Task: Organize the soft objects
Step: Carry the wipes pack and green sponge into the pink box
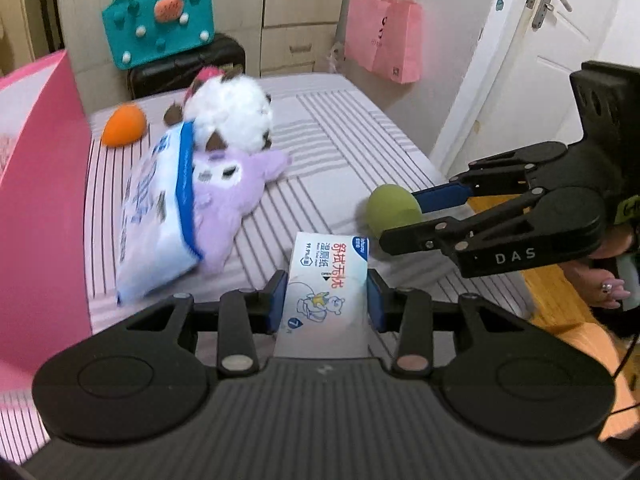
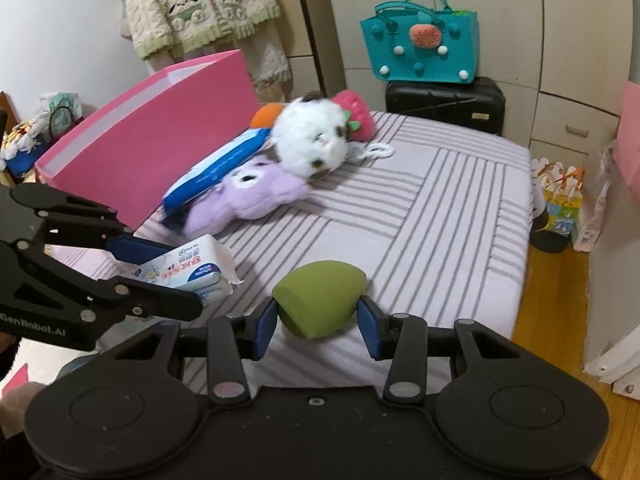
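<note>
My left gripper [image 1: 327,300] is shut on a small white wet-wipes pack [image 1: 326,280], also seen in the right wrist view [image 2: 188,270], held just above the striped bed. My right gripper [image 2: 318,318] is shut on a green egg-shaped sponge [image 2: 318,298], which also shows in the left wrist view [image 1: 394,210]. Further back on the bed lie a large blue-and-white tissue pack [image 1: 160,216], a purple plush [image 1: 230,196], a white fluffy plush [image 1: 232,114], an orange sponge [image 1: 124,124] and a pink strawberry plush [image 2: 354,114].
A tall pink box [image 2: 152,136] stands open along the bed's left side. A teal felt bag [image 2: 424,46] sits on a black suitcase [image 2: 444,106] behind the bed. A pink paper bag [image 1: 384,36] hangs by the door. Wooden floor lies right of the bed.
</note>
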Tool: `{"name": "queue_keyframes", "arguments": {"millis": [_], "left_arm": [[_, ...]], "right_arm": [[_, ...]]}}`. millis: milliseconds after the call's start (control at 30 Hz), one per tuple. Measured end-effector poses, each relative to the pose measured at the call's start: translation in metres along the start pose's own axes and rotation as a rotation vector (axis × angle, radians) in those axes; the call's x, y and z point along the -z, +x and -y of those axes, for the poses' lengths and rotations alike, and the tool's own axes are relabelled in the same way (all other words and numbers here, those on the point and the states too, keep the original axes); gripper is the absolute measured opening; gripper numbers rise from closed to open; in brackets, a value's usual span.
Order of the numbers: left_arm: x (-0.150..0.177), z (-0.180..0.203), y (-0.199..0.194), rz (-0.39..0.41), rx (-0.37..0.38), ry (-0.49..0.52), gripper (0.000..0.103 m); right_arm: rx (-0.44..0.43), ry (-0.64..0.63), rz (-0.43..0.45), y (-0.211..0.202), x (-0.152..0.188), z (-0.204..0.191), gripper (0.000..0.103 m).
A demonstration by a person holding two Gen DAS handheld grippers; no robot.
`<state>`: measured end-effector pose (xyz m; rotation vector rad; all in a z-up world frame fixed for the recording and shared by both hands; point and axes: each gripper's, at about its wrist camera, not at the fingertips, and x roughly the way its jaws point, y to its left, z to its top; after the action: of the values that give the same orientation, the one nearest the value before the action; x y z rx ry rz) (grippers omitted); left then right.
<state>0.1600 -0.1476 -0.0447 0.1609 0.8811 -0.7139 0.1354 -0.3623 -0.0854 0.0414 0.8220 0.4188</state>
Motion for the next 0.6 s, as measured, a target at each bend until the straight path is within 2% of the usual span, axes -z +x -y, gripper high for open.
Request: {"name": "queue_keyframes", "arguments": {"millis": [167, 300, 433, 600], "left_arm": [[0.01, -0.01, -0.019, -0.042, 0.032, -0.017, 0.039], [0.016, -0.017, -0.041, -0.028, 0.021, -0.012, 0.039], [0.021, -0.025, -0.06, -0.032, 0.019, -0.009, 0.039], [0.023, -0.03, -0.083, -0.089, 0.028, 0.054, 0.039]], "right_arm": [[-0.044, 0.027, -0.031, -0.005, 0.005, -0.02, 0.049], [-0.048, 0.027, -0.02, -0.013, 0.006, -0.041, 0.049], [-0.088, 0.033, -0.045, -0.019, 0.0, -0.06, 0.049], [-0.145, 0.001, -0.094, -0.024, -0.015, -0.09, 0.049]]}}
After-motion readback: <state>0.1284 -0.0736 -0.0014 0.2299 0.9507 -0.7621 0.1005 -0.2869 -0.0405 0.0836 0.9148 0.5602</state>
